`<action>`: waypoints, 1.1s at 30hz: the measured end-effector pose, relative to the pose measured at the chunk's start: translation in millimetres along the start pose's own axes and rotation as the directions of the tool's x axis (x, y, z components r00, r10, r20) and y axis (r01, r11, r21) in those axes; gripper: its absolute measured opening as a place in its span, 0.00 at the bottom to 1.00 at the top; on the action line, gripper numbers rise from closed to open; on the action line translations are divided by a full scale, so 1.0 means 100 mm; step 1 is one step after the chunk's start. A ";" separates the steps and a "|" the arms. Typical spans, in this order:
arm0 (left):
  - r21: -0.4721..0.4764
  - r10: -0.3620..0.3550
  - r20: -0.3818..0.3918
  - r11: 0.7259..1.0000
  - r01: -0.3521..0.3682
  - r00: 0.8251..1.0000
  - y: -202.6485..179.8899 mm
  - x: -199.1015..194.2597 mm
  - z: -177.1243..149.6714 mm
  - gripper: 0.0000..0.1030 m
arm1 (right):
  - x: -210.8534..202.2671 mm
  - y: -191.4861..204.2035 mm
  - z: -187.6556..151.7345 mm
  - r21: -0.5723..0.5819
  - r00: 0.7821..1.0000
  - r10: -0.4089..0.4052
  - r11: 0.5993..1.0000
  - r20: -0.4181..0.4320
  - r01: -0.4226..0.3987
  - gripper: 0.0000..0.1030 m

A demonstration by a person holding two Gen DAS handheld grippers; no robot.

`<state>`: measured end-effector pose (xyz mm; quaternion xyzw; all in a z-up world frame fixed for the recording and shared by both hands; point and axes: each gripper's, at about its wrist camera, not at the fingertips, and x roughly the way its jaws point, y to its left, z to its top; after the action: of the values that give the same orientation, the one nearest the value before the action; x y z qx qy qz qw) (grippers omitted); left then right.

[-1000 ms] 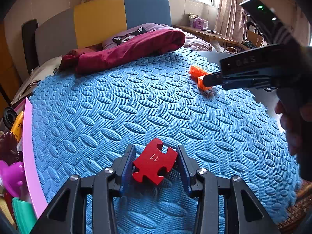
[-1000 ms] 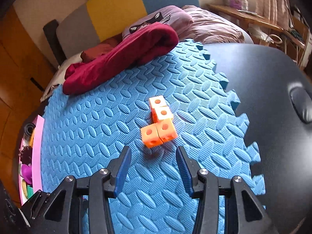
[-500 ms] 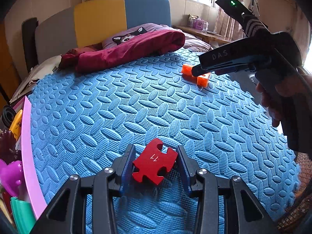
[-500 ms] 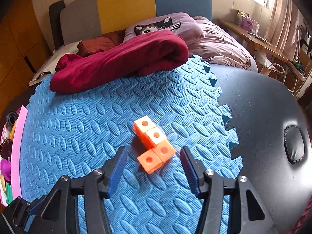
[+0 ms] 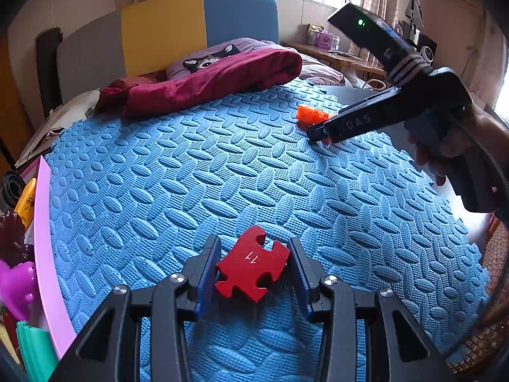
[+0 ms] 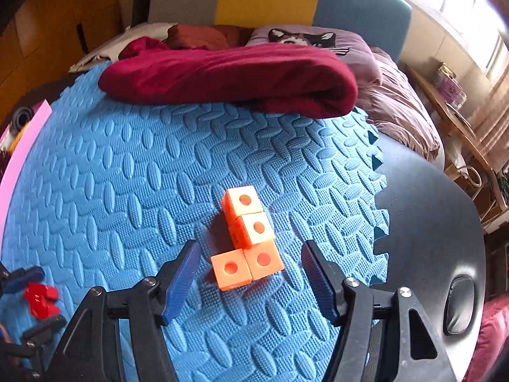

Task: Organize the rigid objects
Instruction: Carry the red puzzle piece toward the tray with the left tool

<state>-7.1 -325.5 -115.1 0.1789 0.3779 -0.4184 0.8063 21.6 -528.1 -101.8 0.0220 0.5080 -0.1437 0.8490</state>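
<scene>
My left gripper [image 5: 253, 265] is shut on a red puzzle piece [image 5: 253, 269] marked 11, holding it just above the blue foam mat [image 5: 197, 172]. The piece also shows in the right wrist view [image 6: 41, 297] at the far left. A cluster of orange cubes [image 6: 248, 238] with round holes lies on the mat near its right edge. My right gripper [image 6: 249, 281] is open and low over the mat, its fingers on either side of the nearest cubes. In the left wrist view the right gripper body hides most of the orange cubes [image 5: 310, 114].
A pink-rimmed bin [image 5: 44, 238] with toys stands at the mat's left edge. A dark red blanket [image 6: 229, 76] and a pillow lie at the far side. A black surface [image 6: 426, 222] borders the mat on the right.
My right gripper has come forward and down, so the orange cubes now sit between its open fingers. My left gripper has kept still with the red piece.
</scene>
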 end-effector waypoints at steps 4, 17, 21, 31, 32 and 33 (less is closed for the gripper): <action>0.000 0.001 0.002 1.000 -0.001 1.000 0.00 0.00 0.00 0.42 | -0.05 0.02 -0.04 0.056 0.999 0.023 0.998 0.027 -0.024 0.41; 0.007 0.009 0.000 1.000 -0.009 1.000 -0.02 0.01 0.00 0.42 | -0.14 0.42 -0.30 0.117 0.991 0.055 0.991 0.120 -0.069 0.41; 0.008 0.011 -0.002 1.000 -0.011 1.000 -0.02 0.02 0.01 0.42 | -0.15 0.47 -0.36 0.104 0.983 0.014 0.994 0.181 -0.033 0.41; -0.011 0.027 -0.002 1.000 -0.027 1.000 0.03 0.00 0.01 0.41 | -0.15 0.49 -0.34 0.104 0.983 0.011 0.994 0.185 -0.031 0.41; -0.039 0.024 -0.001 0.999 -0.024 1.000 0.07 -0.02 0.01 0.41 | -0.15 0.48 -0.34 0.104 0.983 0.012 0.994 0.185 -0.032 0.41; -0.060 0.029 0.006 0.998 -0.029 1.000 0.09 -0.05 0.01 0.41 | -0.15 0.49 -0.34 0.104 0.983 0.013 0.994 0.185 -0.033 0.41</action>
<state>-1.0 -318.1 -111.1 0.1586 0.3848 -0.3957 0.8187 -0.5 -472.0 -110.6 0.0600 0.4189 -0.1622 0.8914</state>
